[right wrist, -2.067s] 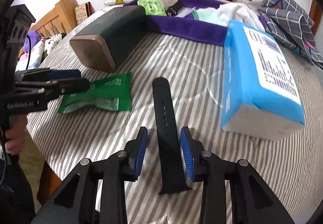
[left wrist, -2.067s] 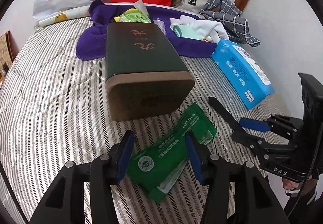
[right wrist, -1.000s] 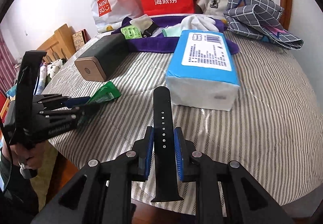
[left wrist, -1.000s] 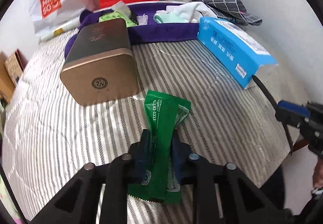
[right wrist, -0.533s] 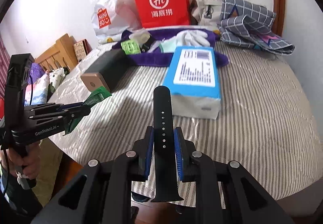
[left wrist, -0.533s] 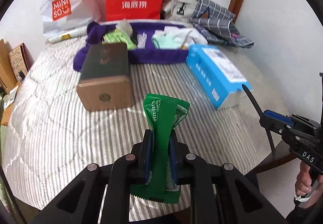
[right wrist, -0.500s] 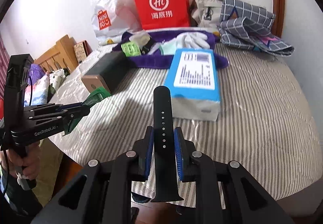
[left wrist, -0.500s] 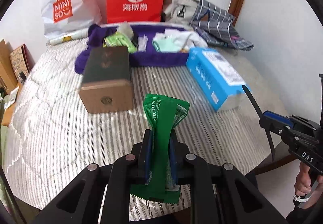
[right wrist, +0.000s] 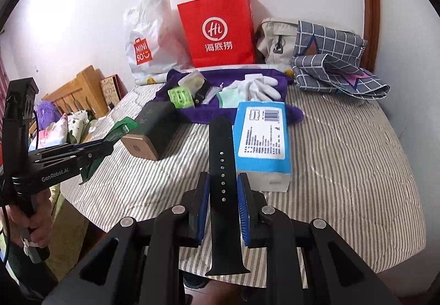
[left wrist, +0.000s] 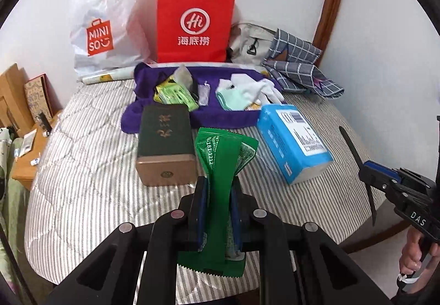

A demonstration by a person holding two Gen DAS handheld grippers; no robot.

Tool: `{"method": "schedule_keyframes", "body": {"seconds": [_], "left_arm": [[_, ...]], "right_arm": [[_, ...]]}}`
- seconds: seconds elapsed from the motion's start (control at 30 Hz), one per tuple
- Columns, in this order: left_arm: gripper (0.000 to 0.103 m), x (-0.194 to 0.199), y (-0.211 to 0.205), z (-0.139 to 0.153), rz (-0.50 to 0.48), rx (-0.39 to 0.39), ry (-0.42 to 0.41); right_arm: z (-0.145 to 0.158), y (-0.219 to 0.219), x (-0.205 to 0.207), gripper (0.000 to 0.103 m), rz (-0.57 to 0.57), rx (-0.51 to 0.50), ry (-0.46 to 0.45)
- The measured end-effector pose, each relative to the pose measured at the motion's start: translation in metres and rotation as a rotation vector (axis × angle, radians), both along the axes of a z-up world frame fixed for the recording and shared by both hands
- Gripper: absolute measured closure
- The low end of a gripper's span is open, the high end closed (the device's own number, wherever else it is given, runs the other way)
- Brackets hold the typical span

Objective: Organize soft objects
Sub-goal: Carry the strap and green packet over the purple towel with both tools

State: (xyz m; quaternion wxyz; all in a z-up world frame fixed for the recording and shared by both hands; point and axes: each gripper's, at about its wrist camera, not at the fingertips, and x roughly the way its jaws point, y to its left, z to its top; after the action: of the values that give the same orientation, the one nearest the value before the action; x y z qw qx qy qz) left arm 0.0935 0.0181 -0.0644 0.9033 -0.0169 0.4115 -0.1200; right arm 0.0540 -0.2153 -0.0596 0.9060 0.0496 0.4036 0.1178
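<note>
Height has grown since two seconds ago: both things then lay on the striped bed point(left wrist: 82, 173) and now hang clear above it. Left tongs point(left wrist: 218, 195) are clamped tight on the green packet point(left wrist: 222, 164), a glossy sachet with white print, pinched at its waist so the top flares. Right tongs point(right wrist: 222, 189) grip the black strap point(right wrist: 221, 156), a matte band with a row of holes, standing upright beside the blue tissue pack point(right wrist: 261, 139).
</note>
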Motion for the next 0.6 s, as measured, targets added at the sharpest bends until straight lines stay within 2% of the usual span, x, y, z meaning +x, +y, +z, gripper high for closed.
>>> {"method": "schedule_keyframes", "body": {"seconds": [0.6], "left_arm": [[0.087,0.008,0.01,0.031,0.042,-0.003,-0.036]], "right_arm": [[0.028,-0.014,0.013,0.083,-0.012,0.002,-0.042]]}}
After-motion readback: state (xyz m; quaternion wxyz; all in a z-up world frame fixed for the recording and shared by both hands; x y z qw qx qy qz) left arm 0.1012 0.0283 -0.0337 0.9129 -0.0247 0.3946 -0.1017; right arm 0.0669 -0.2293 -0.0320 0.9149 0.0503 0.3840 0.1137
